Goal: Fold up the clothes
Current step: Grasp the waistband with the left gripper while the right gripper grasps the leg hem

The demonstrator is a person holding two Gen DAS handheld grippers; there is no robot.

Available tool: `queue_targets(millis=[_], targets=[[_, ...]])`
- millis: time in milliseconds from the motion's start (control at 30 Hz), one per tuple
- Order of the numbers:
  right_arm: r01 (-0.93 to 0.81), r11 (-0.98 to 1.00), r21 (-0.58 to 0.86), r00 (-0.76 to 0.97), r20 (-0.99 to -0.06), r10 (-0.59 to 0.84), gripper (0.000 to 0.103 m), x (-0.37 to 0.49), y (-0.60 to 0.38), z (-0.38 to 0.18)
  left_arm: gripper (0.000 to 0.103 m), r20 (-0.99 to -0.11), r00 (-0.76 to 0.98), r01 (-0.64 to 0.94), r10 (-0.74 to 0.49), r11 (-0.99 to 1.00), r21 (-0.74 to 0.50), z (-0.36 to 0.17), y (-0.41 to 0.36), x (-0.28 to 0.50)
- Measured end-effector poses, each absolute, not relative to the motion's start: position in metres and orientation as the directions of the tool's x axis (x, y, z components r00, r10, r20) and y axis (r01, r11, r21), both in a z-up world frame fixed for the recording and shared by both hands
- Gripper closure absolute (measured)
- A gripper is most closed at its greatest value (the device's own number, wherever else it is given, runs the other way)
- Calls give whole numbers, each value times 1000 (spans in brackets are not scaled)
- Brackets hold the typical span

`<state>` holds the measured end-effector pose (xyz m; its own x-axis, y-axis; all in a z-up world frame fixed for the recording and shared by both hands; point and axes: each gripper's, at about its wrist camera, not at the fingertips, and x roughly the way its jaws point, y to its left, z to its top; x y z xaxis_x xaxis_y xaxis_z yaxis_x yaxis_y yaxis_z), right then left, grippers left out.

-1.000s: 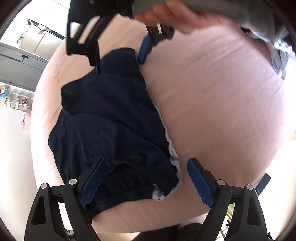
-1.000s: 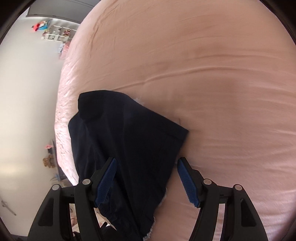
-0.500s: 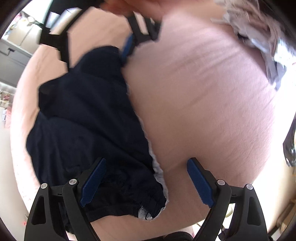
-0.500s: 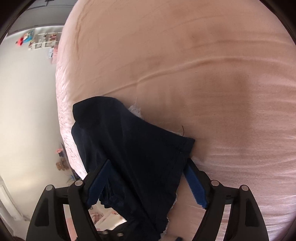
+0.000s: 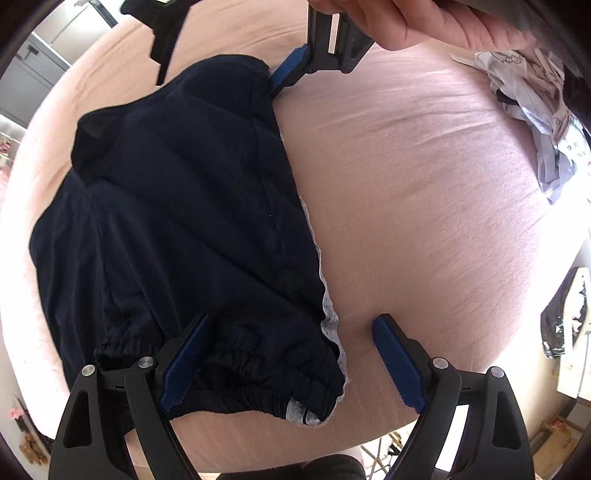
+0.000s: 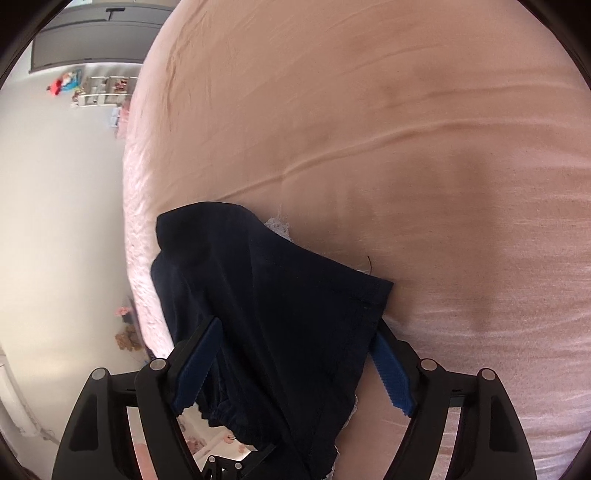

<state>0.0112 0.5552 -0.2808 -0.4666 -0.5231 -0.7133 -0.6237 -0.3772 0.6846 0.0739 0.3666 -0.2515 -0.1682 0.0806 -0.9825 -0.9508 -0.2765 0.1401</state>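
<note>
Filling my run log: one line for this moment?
left tool: open | right tool: open | dark navy fabric garment: flat on pink bedsheet

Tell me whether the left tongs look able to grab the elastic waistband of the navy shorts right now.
Probably yes: the left tongs stand open right over the waistband, nothing between.

Each gripper is a black plastic frame with triangular cut-outs and two long fingers lined with ribbed blue pads. On the left gripper (image 5: 291, 365) and the right gripper (image 6: 295, 365), round silver screws sit at the finger pivots, toward 6 o'clock. A bare hand (image 5: 402, 18) shows at 12 o'clock.
</note>
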Motion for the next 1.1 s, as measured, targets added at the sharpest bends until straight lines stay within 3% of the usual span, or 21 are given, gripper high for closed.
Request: queue_targets(millis=[167, 267, 300, 333, 433, 567, 733, 1100], targets=[[-637, -346, 689, -488, -708, -511, 45, 19, 555, -283, 17, -977, -195, -954, 89, -249, 168, -252, 367, 78], [-663, -363, 655, -464, -740, -487, 74, 22, 553, -284, 18, -978, -189, -956, 89, -246, 162, -258, 368, 75], [-683, -371, 629, -446, -761, -471, 99, 30, 560, -283, 18, -978, -187, -956, 89, -245, 160, -259, 369, 74], [-697, -373, 612, -435, -774, -460, 103, 37, 561, -287, 18, -979, -183, -957, 89, -245, 156, -261, 369, 72], [-675, -162, 720, -559, -643, -524, 103, 57, 573, -309, 17, -984, -157, -956, 88, -263, 129, -263, 369, 64], [-654, -50, 755, -614, -569, -547, 103, 66, 579, -319, 15, -984, -159, -953, 83, -272, 131, -265, 372, 58], [-658, -315, 684, -505, -711, -489, 103, 64, 600, -288, 14, -978, -188, -951, 92, -268, 158, -263, 376, 55], [-688, -391, 612, -435, -778, -453, 103, 39, 596, -278, 13, -952, -297, -938, 79, -209, 275, -264, 385, 49]])
